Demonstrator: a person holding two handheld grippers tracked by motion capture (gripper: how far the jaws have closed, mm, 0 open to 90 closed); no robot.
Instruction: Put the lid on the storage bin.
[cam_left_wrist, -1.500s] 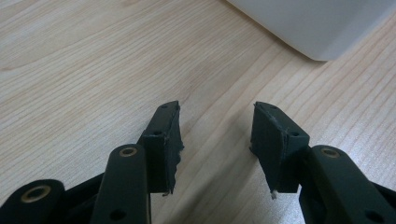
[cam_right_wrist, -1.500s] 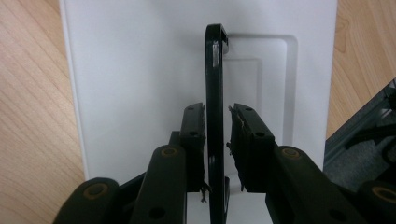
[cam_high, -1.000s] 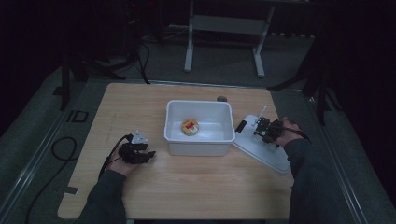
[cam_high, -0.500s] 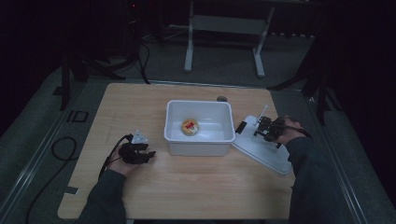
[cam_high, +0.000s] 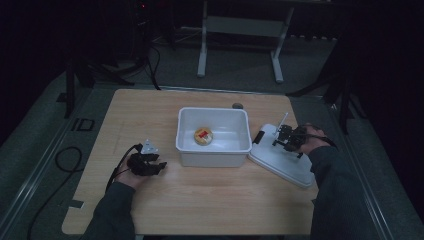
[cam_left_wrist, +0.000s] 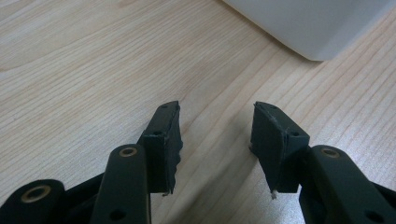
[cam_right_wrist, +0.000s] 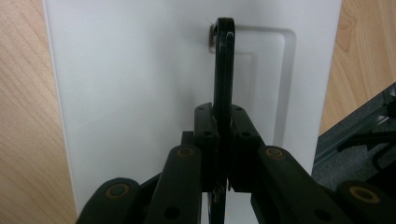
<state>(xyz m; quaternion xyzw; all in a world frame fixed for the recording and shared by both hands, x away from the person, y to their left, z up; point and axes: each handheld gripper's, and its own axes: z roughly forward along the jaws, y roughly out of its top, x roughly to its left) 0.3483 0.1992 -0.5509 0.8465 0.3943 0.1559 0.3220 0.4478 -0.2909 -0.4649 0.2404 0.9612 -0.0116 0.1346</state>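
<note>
Low at seven o'clock: left gripper (cam_high: 148, 165) on the table (cam_high: 150, 115), jaws apart. At three o'clock: right gripper (cam_right_wrist: 223, 122) clamped on black handle (cam_right_wrist: 224, 65) of white lid (cam_high: 280, 162), beside white tub (cam_high: 214, 150).

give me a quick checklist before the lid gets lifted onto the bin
1. Right gripper shut on the lid handle: ok, the fingers clamp the black handle.
2. White lid free to lift: ok, nothing rests on it.
3. White bin mouth unobstructed: ok, only a small round item lies on its floor.
4. Left gripper out of the way: ok, open and empty on the table, left of the bin.
5. Handle firmly seated between the fingers: cannot tell.
</note>
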